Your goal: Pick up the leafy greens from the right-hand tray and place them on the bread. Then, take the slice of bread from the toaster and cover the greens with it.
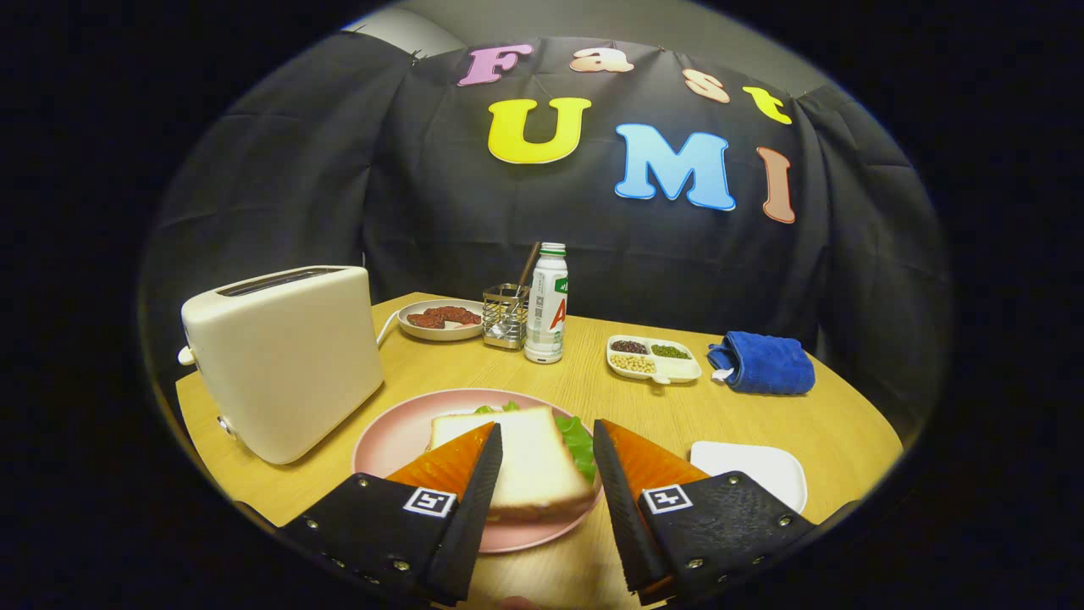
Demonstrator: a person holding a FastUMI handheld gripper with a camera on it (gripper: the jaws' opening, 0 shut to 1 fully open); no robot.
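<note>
On the pink plate a slice of white bread lies on top of the leafy greens, whose green edges stick out at its right and far side. Another bread slice seems to lie under them at the near edge. My gripper hovers over the plate's near side, open, its fingers standing either side of the top slice without touching it. The cream toaster stands left of the plate; no bread pokes out of its slots.
A white tray lies right of the plate. Beyond are a white bottle, a metal utensil holder, a dish of red pieces, a divided dish of beans and a blue cloth.
</note>
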